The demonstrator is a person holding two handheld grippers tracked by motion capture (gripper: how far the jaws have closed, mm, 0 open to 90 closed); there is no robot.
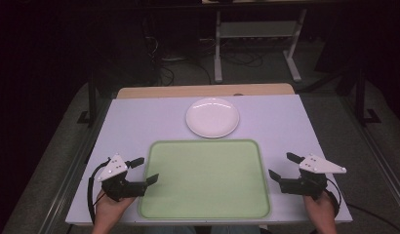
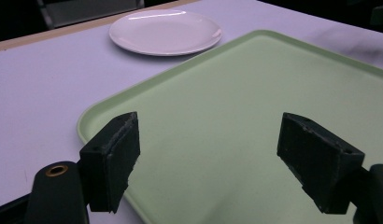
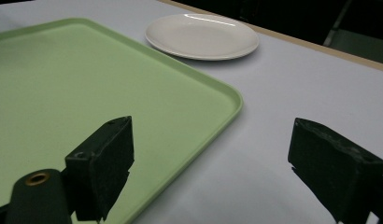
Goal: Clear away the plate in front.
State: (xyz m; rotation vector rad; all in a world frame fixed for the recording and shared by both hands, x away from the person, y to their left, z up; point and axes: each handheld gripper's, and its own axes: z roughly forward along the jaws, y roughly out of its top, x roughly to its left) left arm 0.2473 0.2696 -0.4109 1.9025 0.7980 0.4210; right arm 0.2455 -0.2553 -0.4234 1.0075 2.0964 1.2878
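Tray (image 1: 205,180), pale green and bare, lies at table (image 1: 139,122) centre. At its 9 o'clock the left gripper (image 1: 143,170) hovers over the rim, jaws wide apart, holding nothing. Plate (image 1: 212,117) sits at 12 o'clock. At 3 o'clock the right gripper (image 1: 282,165) gapes likewise, gripping nothing.

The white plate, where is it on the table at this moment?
In the high view the white plate lies at the middle of the table, toward its far edge, just beyond the far rim of the green tray and apart from it.
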